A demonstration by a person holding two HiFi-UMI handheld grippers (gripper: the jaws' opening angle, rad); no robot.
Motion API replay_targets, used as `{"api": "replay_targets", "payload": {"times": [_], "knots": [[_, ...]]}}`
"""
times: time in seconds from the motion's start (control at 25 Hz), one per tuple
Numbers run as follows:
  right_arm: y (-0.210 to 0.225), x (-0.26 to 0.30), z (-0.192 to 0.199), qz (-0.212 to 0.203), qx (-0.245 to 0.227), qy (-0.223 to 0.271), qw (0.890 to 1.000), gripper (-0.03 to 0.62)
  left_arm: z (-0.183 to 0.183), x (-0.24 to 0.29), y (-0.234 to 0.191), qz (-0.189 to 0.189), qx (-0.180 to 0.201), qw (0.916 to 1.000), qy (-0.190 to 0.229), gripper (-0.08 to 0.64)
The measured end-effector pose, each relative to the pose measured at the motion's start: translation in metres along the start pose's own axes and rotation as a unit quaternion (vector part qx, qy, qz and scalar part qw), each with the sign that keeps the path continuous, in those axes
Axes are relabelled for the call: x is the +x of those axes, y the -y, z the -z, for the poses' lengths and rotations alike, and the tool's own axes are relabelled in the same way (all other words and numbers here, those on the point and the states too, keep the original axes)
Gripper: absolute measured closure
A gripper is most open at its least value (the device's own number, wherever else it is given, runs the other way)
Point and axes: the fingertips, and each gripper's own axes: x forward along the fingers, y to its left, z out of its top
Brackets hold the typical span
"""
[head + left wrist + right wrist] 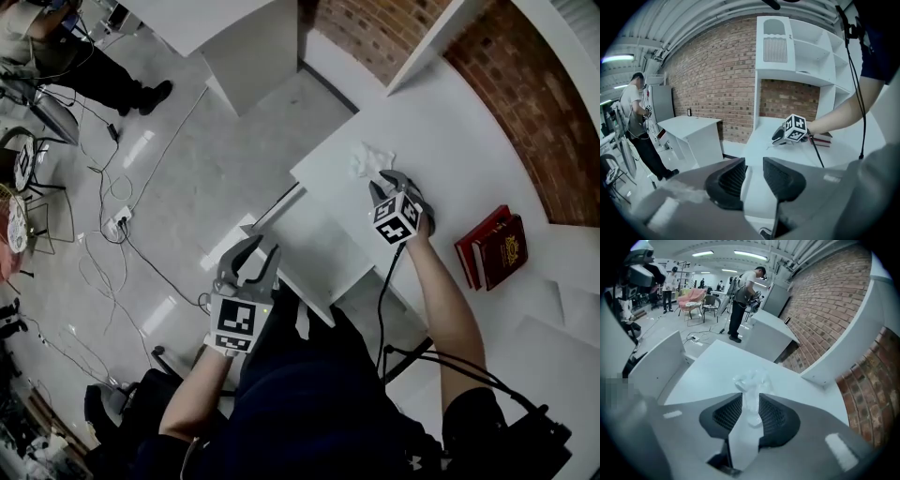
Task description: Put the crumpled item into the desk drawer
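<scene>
1. The right tongs point(751, 400) stood open. The lower tail of the crumpled item point(751, 379) reached into the gap between the two pads, but I could not see the pads pressing on it.
2. The item lay on the white worktop point(717, 363), straight ahead of these tongs. Its long side ran along the gap, up the centre of the right gripper view.
3. In the head view the item was in the upper middle of the frame, just above the right tongs, so the right hand was much the nearer one.
4. The left tongs point(753, 171) were open too and gripped nothing.
5. The desk drawer point(319, 239) stood pulled out in the middle of the head view, to the lower left of the item and between the two tongs. The item was not yet inside.
</scene>
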Motion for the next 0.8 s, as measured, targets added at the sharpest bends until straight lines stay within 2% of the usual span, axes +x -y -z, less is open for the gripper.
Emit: {"api": "replay_targets", "payload": {"times": [0.32, 0.4, 0.52, 0.8], "knots": [[0.002, 0.034, 0.007, -0.004, -0.023, -0.030, 0.999, 0.488, 0.023, -0.006, -0.012, -0.015, -0.028, 0.9993, -0.020, 0.433], [0.004, 0.035, 0.004, 0.001, -0.022, -0.028, 0.999, 0.494, 0.024, -0.006, -0.015, -0.017, -0.030, 0.9992, -0.019, 0.433], [0.004, 0.033, 0.002, 0.006, -0.020, -0.020, 1.000, 0.552, 0.022, -0.004, -0.014, -0.016, -0.034, 0.9992, -0.016, 0.433], [0.003, 0.013, -0.005, 0.015, -0.016, 0.007, 1.000, 0.583, 0.016, 0.000, -0.004, -0.005, -0.031, 0.9994, -0.012, 0.433]]}}
